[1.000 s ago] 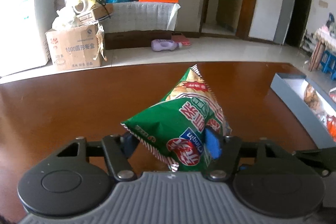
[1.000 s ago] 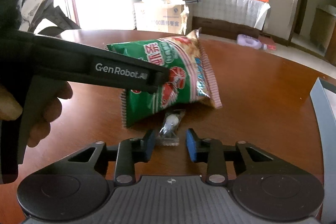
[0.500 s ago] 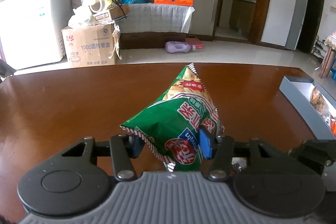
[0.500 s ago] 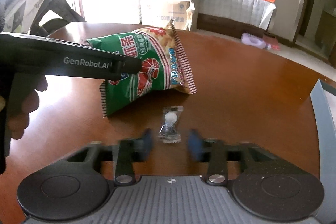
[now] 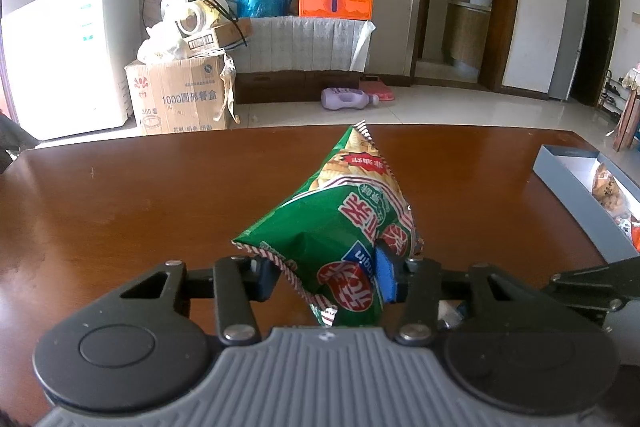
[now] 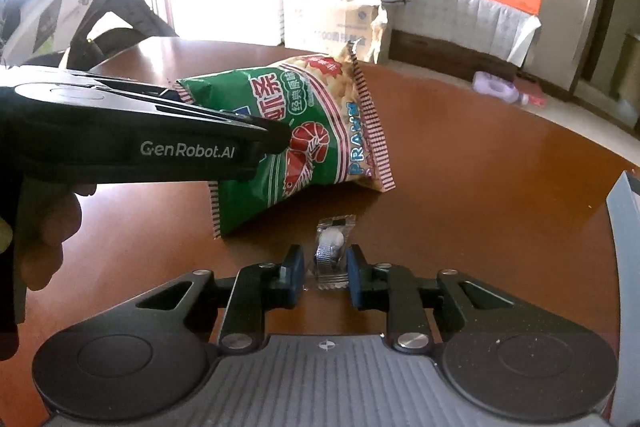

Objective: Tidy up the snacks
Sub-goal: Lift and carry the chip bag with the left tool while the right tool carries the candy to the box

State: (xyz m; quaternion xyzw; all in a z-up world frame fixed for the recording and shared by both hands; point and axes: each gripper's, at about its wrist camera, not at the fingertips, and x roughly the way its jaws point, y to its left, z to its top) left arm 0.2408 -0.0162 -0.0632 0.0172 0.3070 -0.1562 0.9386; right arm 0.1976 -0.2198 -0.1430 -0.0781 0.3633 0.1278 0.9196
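the left gripper is closing its jaws on a green prawn cracker bag lifted above the wooden counter. the right gripper pinches a small wrapped candy lying on the counter.

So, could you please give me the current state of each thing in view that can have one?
Green snack bag: lifted off the table, pinched at one end.
Left gripper: jaws closing on the snack bag.
Small wrapped candy: lying on the table, between the jaws.
Right gripper: shut on the candy.
Grey box: open, snacks inside.
Purple bottle: lying on the floor.
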